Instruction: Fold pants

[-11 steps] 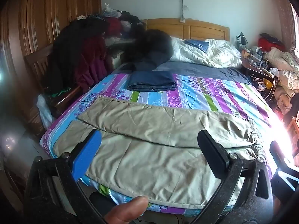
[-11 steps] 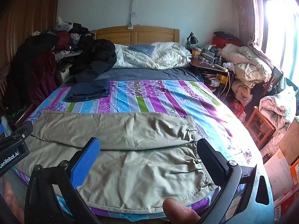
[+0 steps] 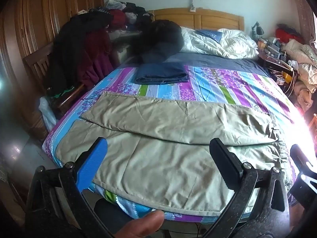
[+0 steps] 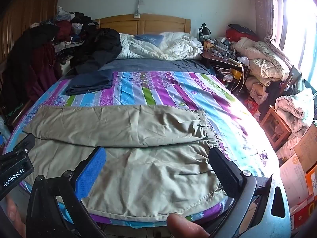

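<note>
- The bed (image 3: 227, 83) fills most of the room, under a striped purple, blue and green sheet, with a wooden headboard (image 3: 198, 16) against the pale wall.
- A wooden wardrobe (image 3: 39, 19) stands along the left side; a chair (image 3: 37, 63) heaped with dark coats sits in front of it.
- A rumpled white duvet (image 3: 218, 43) lies at the head of the bed, beside a black garment pile (image 3: 160, 37).
- The khaki pants (image 3: 168, 142) lie flat across the near end of the bed, one leg folded over the other, waistband toward the right.
- Folded navy jeans (image 3: 161, 73) rest farther up the bed, apart from the pants.
- A cluttered nightstand (image 4: 221, 53) with a black lamp (image 4: 204, 29) sits right of the bed.
- The left claw (image 3: 158, 162) hovers above the pants, spread wide and holding nothing.
- The right claw (image 4: 158, 170) hangs likewise, spread wide, near the waistband.
</note>
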`<state>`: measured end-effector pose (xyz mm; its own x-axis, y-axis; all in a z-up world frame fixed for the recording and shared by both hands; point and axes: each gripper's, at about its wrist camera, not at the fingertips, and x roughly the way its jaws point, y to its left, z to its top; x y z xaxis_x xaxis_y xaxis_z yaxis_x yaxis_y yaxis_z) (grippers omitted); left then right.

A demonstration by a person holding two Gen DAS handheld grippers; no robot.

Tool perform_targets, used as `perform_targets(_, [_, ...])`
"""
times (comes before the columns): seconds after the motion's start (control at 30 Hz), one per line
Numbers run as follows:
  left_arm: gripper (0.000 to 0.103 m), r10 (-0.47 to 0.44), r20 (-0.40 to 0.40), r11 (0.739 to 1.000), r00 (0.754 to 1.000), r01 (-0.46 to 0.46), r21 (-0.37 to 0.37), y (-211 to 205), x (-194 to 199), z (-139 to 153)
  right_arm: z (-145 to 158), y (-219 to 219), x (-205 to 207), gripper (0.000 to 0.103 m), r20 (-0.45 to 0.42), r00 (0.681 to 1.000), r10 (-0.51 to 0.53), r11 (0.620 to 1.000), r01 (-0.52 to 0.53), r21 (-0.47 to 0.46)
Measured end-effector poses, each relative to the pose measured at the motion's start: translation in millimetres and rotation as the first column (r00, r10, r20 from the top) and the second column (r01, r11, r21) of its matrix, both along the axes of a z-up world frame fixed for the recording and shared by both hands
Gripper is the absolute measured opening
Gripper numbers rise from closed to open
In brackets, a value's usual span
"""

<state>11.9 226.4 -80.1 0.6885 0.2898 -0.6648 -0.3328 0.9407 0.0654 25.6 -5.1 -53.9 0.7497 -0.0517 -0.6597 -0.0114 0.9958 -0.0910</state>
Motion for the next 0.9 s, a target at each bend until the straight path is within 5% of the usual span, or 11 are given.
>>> perform_targets(0.17, [0.103,-0.005,-0.137,1.000,0.991,0.008,0.018,5,17,-65,-66,-6,29,0.103,-0.113,0.993,-0.039,0.998,0.034,-0.044])
perform_targets(0.33, [0.103,-0.023,-0.296,1.000,0.955,0.023,-0.003,13,32,-143,-135,0,59,0.103,-0.179,0.983,-0.030,0.993,0.008,-0.120])
perform_targets(0.5, [0.102,-0.031,-0.239,0.999,0.971,0.038,0.025,22,60,-155,-181,4,104,0.103,-0.211,0.977,-0.033,0.989,0.002,-0.146])
perform_targets(0.7, [0.103,-0.067,-0.125,0.997,0.990,0.072,0.035,32,122,-144,-188,6,158,0.103,-0.165,0.982,-0.092,0.982,0.061,-0.181])
perform_targets(0.8, [0.103,-0.050,-0.175,0.999,0.983,0.046,-0.029,53,154,-172,-213,2,175,0.103,-0.196,0.977,-0.085,0.984,0.051,-0.171])
perform_targets(0.9, [0.103,-0.041,-0.279,0.998,0.959,0.052,0.031,60,166,-215,-246,-11,180,0.103,-0.280,0.959,-0.050,0.996,0.027,-0.083])
